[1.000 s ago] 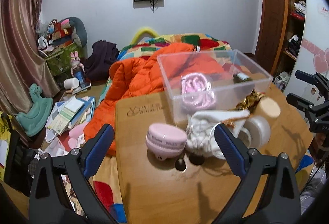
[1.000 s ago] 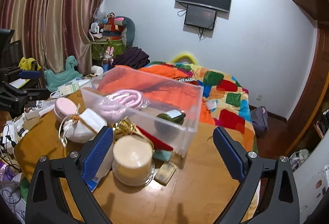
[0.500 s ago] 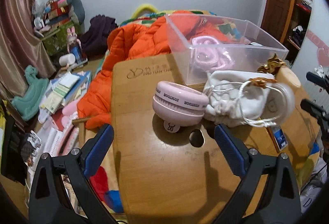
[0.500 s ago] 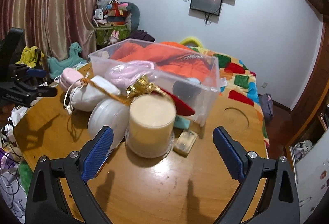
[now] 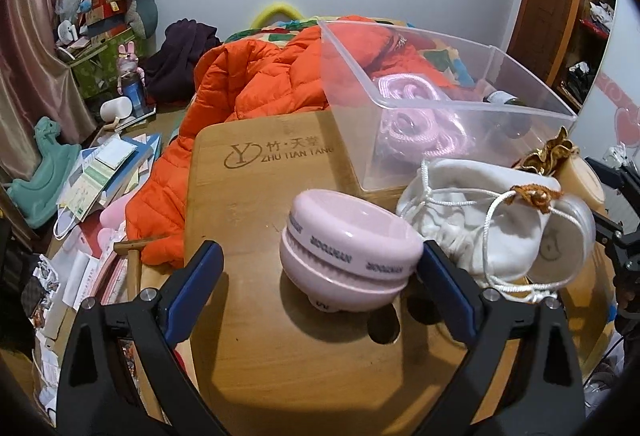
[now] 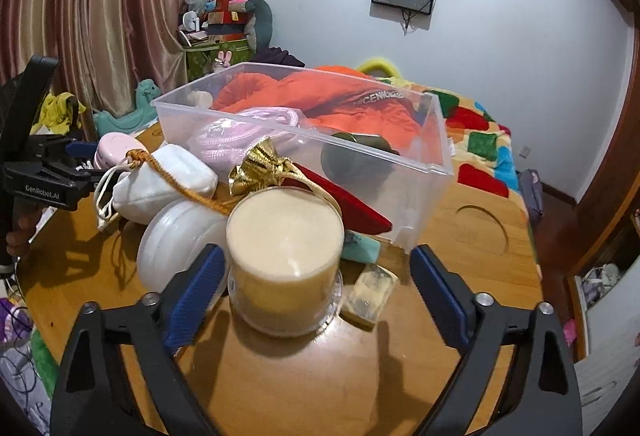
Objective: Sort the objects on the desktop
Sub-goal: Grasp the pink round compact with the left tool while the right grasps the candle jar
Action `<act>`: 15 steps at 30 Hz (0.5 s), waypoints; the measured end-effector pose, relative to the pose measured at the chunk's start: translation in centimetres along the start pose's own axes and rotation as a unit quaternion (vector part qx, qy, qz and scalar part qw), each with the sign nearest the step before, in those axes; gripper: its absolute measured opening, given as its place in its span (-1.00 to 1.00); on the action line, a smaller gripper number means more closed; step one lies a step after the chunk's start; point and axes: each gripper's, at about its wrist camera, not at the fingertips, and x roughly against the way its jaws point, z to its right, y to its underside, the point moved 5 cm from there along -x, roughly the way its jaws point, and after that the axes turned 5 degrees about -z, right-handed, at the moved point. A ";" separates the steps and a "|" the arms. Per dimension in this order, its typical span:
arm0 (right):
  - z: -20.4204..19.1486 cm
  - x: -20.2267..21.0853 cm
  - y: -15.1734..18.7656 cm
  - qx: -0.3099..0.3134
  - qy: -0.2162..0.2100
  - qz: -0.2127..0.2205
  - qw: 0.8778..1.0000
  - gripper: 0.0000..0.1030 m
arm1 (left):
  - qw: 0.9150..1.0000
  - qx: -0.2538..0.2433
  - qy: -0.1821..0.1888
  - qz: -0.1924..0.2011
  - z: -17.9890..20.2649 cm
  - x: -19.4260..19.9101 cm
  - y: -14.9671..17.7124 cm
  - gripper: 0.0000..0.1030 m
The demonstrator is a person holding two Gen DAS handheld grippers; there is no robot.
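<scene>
A pink round case [image 5: 348, 256] sits on the wooden table [image 5: 256, 203] between the open jaws of my left gripper [image 5: 320, 278]; its right finger [image 5: 444, 276] is close to the case. Behind it lies a white drawstring pouch [image 5: 472, 220]. In the right wrist view, a cream candle jar [image 6: 284, 256] stands between the open jaws of my right gripper [image 6: 316, 284]. A clear plastic bin [image 6: 304, 147] holds pink rope [image 6: 244, 131] and a dark bottle [image 6: 352, 155]. The left gripper also shows in the right wrist view [image 6: 60, 171], by the pink case [image 6: 116, 151].
A white round container [image 6: 176, 244], a gold bow [image 6: 260, 171], a red case [image 6: 340, 207], a teal item [image 6: 360, 248] and a small wrapped block [image 6: 370, 292] crowd around the jar. An orange jacket [image 5: 256, 83] lies past the table's far edge. Clutter covers the floor on the left.
Both grippers have moved forward and lower. The pink case now sits between the left jaws, and the candle jar between the right jaws. Both stay open.
</scene>
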 end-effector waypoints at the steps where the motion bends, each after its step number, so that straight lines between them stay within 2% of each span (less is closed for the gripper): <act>1: 0.0 -0.3 -0.1 -0.001 -0.006 -0.002 1.000 0.61 | 1.000 0.003 0.004 0.001 0.0 0.0 -0.1 0.80; 3: -0.3 -0.7 -0.2 -0.001 -0.013 -0.003 1.000 0.53 | 1.000 0.002 0.008 0.003 0.1 0.0 -0.2 0.63; 7: -0.8 -1.3 -0.3 -0.002 -0.030 -0.006 1.000 0.23 | 1.000 -0.005 0.003 0.011 0.3 0.0 -0.6 0.44; 9: -1.0 -1.4 -0.2 -0.004 -0.044 -0.009 0.999 0.06 | 1.000 -0.002 0.009 0.012 0.4 0.0 -0.8 0.22; 15: -0.6 -0.7 0.4 -0.012 -0.048 -0.014 0.999 0.04 | 1.000 0.013 0.004 0.011 -0.1 0.4 -0.3 0.22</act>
